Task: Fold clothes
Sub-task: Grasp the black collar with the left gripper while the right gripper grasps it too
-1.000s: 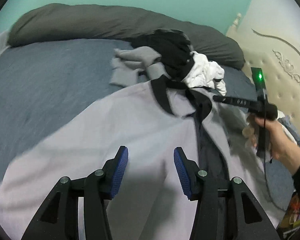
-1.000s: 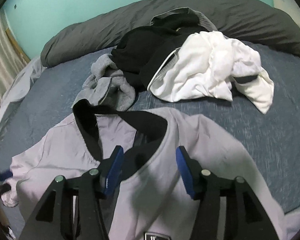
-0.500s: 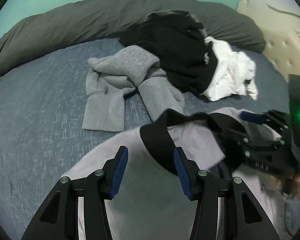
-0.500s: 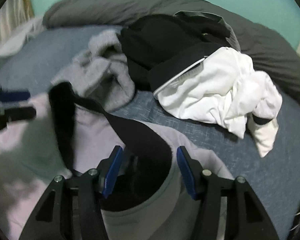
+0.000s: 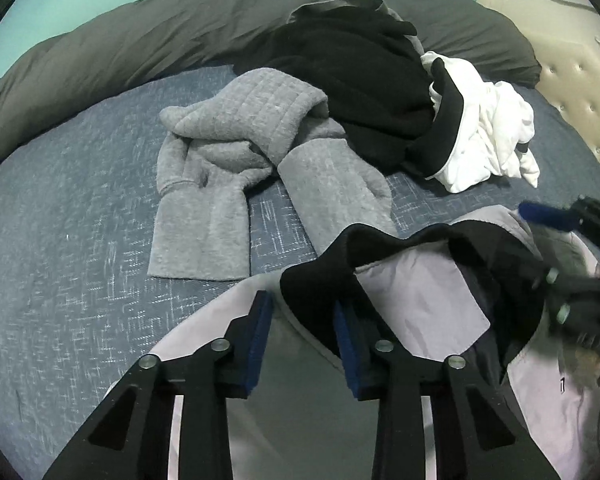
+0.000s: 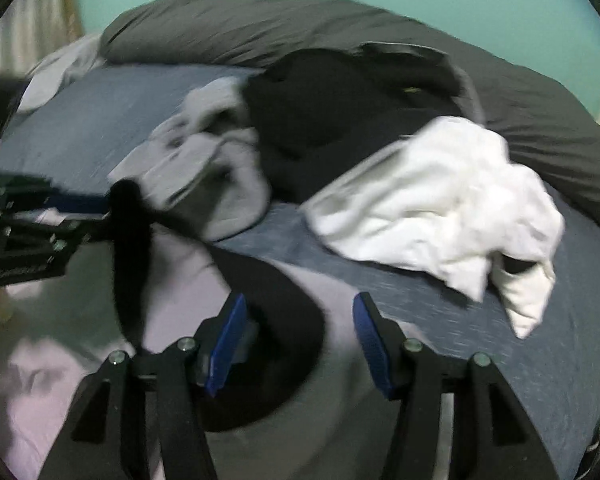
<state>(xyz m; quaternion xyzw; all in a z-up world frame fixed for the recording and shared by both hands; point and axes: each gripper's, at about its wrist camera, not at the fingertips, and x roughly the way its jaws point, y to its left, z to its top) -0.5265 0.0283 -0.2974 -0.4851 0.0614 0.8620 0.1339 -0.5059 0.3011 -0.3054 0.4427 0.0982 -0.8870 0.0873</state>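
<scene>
Both the left gripper (image 5: pixel 302 330) and right gripper (image 6: pixel 298 338): matte black angular frames with triangular cut-outs, round silver screws at the joints, ribbed blue pads lining the fingers (image 5: pixel 259 338); small pale lettering on the left gripper's body.

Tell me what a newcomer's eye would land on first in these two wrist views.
The pale lilac jacket with its black collar fills the foreground of the blue bedspread, with the open left gripper and open right gripper poised over the collar. Behind it lies a heap: a grey fleece garment, a black garment and a crumpled white one, before a dark grey duvet roll.
</scene>
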